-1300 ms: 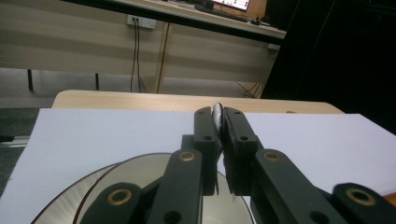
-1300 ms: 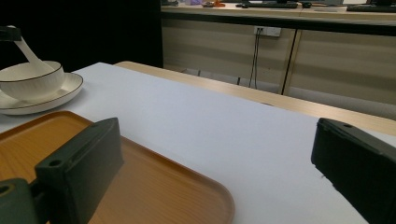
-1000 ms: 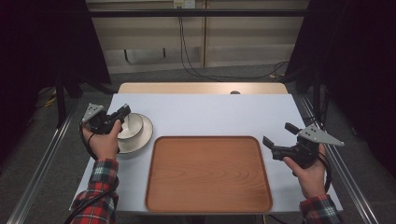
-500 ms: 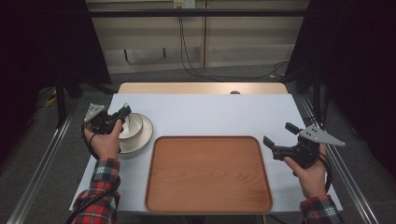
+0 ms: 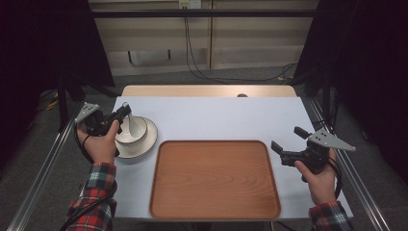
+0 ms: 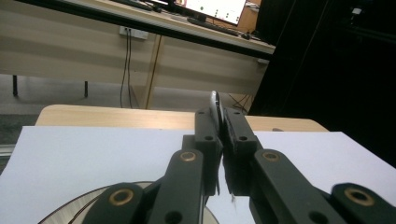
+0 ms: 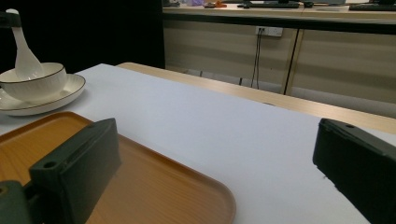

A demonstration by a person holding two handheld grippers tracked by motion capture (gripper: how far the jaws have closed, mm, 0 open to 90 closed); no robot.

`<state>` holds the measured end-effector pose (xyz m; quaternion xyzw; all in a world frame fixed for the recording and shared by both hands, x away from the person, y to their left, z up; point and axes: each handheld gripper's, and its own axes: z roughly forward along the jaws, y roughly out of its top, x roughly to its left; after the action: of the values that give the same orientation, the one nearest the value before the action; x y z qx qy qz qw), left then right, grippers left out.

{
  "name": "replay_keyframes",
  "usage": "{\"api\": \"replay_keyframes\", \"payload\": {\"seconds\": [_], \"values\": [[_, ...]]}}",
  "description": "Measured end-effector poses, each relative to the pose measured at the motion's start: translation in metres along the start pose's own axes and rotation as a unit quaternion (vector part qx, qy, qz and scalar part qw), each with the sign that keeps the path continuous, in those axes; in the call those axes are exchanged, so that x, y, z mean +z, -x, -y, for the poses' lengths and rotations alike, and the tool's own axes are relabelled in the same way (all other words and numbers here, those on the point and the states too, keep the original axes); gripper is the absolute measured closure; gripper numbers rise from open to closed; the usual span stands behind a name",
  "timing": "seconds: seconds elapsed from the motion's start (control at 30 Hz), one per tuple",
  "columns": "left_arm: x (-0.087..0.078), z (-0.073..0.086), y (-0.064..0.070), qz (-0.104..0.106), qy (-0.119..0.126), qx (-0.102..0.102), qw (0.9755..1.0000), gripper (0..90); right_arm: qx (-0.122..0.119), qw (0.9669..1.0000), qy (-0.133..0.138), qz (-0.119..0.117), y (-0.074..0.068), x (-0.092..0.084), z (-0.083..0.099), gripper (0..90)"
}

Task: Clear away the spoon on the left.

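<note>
A white spoon stands upright with its scoop inside a white bowl, which sits on a white plate at the table's left. My left gripper is shut on the top of the spoon's handle, which sticks up between the black jaws of the left gripper. The right gripper view shows the spoon, the bowl and the plate far off at its left. My right gripper stands open and holds nothing, just right of a wooden tray; in its own view the right gripper spans the tray's corner.
The white table has bare room behind the tray and ends at a wooden strip. Metal rails run along both sides. Cables hang by the far wall.
My left gripper has risen a little, and the spoon's handle has come up with it. The right gripper has kept still.
</note>
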<state>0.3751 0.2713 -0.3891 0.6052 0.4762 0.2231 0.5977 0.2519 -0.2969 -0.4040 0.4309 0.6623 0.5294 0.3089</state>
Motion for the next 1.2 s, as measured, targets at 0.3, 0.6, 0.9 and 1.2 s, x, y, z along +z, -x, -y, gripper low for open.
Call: {"api": "replay_keyframes", "payload": {"seconds": [0.3,0.6,0.9,1.2], "values": [[-0.005,-0.015,0.011,0.032,-0.002,-0.01,0.9994,85.7,-0.003,1.0,-0.002,-0.002,-0.001,0.001,0.001,0.1],[-0.007,-0.023,0.023,0.072,-0.006,-0.02,0.9972,85.7,-0.006,0.9999,0.003,-0.01,-0.003,0.001,0.001,0.1],[-0.003,-0.022,0.038,0.11,-0.019,-0.02,0.9935,85.6,-0.007,0.9999,0.001,-0.011,-0.003,0.002,0.001,0.3],[0.0,-0.015,0.05,0.135,-0.039,-0.014,0.99,85.7,-0.011,0.9998,-0.002,-0.017,-0.005,0.003,0.001,0.6]]}}
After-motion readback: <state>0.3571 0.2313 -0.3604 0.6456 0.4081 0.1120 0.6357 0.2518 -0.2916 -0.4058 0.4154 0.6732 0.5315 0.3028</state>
